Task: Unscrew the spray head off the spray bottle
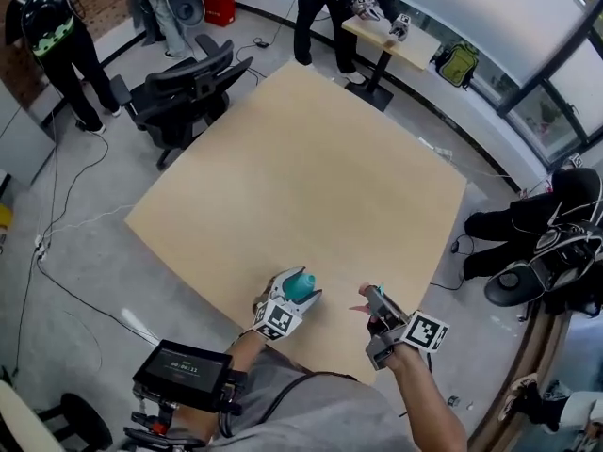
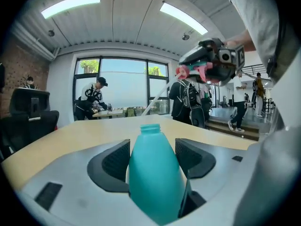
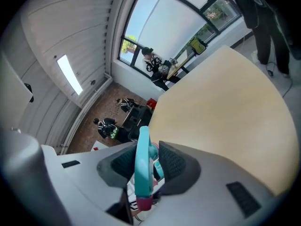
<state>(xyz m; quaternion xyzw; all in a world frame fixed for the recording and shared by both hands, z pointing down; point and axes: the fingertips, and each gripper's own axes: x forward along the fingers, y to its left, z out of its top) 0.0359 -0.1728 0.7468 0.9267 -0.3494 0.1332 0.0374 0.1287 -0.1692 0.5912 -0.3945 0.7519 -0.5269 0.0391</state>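
Over the near edge of the wooden table (image 1: 311,186): left gripper (image 1: 287,301), clamped on the teal spray bottle (image 2: 155,178), both dark pads pressed against its sloping shoulders. Neck bare and open at the top, no head on it. Lower body cut off by the bottom of the left gripper view. In the head view mostly hidden behind the marker cube (image 1: 273,320), only a teal top peeking out. Contact between base and table: not discernible. Close to the table's near corner, apart from the bottle: right gripper (image 1: 380,311), closed on the spray head (image 3: 142,166), a narrow teal part pinched upright between the pads, a pink bit at its lower end. Rest of the head tucked behind the jaws and hard to make out there; tiny in the head view, just a pinkish tip. Seen from the left gripper view above the table top, pink and teal against the dark gripper, with a thin pale tube (image 2: 154,100) slanting down from it. Beyond the table's far left edge, black office chairs (image 1: 184,88) and standing people (image 1: 57,36), partly cut off by the frame.
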